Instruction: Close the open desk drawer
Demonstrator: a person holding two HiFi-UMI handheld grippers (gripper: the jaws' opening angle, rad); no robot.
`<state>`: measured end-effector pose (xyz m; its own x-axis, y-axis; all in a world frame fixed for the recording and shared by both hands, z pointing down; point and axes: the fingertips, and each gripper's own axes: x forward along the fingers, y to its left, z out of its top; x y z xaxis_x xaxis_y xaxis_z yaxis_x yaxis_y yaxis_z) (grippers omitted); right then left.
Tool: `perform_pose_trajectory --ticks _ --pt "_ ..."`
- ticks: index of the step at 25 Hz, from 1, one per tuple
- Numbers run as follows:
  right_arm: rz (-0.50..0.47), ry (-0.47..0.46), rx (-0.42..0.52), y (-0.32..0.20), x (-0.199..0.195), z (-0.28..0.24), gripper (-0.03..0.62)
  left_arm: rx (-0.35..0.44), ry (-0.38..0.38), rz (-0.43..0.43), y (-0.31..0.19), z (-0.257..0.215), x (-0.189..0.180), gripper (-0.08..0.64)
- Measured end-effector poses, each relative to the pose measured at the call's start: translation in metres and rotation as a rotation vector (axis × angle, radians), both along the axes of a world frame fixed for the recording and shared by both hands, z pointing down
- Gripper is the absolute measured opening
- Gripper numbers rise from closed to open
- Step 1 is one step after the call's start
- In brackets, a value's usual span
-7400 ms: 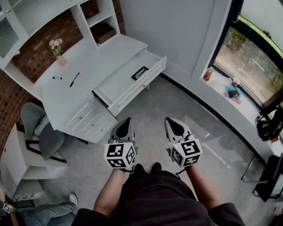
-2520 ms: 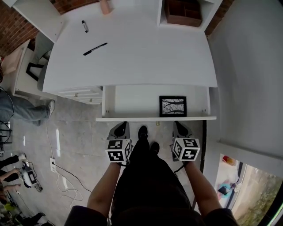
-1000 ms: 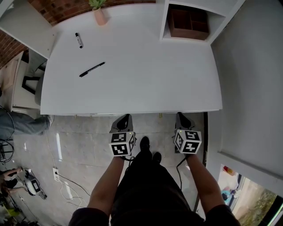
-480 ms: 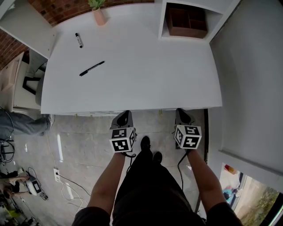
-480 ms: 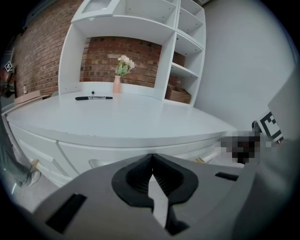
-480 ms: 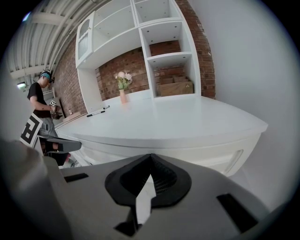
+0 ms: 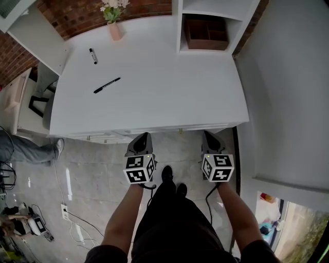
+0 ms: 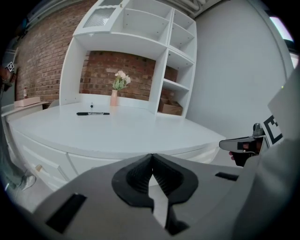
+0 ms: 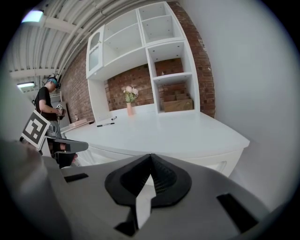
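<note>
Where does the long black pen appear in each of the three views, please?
Head view: pen on the desk, upper left.
Left gripper view: pen on the desk, left of centre.
Right gripper view: pen on the desk, left of centre.
Shared landmark: the pink vase behind the pen.

We find open floor (image 7: 97, 164) along the desk's (image 7: 169, 87) front edge; on top, a black pen (image 7: 107, 85) and short marker (image 7: 93, 55) lie left, while a vase (image 7: 115, 32) and shelf unit (image 7: 205, 10) crowd its back edge.
</note>
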<state>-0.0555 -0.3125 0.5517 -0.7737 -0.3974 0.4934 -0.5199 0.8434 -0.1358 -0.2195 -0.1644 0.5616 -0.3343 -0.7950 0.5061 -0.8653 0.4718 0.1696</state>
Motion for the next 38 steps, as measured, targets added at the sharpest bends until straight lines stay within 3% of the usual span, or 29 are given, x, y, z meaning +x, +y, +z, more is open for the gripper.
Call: perform_pose_trajectory --ticks 10,19,28,38 --pt "-0.024 -0.171 0.051 0.026 0.035 -0.079 0.005 0.126 -0.170 0.104 0.017 -0.089 0.043 0.009" --pt "-0.049 -0.308 0.115 0.058 0.063 -0.147 0.005 0.255 -0.198 0.125 0.038 -0.151 0.072 0.009" --pt "-0.081 -0.400 0.175 0.094 0.091 -0.193 0.005 0.286 -0.244 0.115 0.074 -0.183 0.102 0.009" --pt "-0.088 -0.431 0.191 0.111 0.120 -0.206 0.004 0.313 -0.270 0.109 0.098 -0.202 0.130 0.009"
